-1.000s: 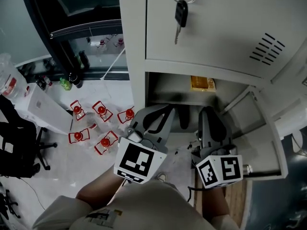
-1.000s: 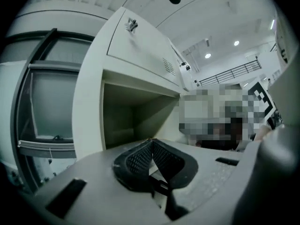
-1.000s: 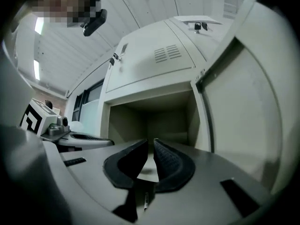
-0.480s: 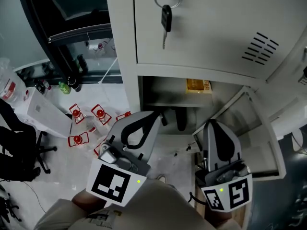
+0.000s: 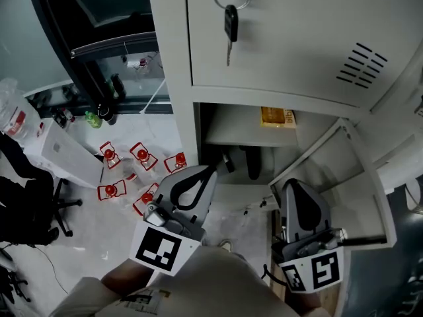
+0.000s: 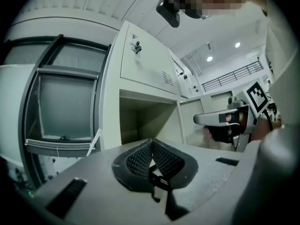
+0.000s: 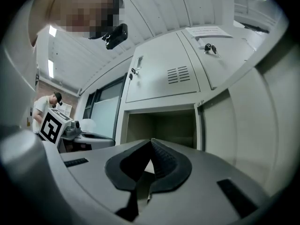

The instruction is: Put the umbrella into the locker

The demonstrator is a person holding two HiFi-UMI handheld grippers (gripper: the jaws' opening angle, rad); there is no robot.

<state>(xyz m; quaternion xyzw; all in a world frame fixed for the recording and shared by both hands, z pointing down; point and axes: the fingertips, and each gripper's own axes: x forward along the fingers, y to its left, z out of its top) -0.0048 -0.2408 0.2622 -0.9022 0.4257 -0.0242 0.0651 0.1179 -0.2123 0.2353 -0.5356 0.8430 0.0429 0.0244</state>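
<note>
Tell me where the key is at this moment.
In the head view, the key hangs on a ring from the lock of the shut upper locker door, top centre, directly above the open compartment.

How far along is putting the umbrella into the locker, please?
Done, it seems: a dark folded object, probably the umbrella, sits inside the locker's open lower compartment. In hand: nothing; the left gripper and the right gripper are both shut, empty, and outside the opening. Left: perhaps only closing the open door.
</note>
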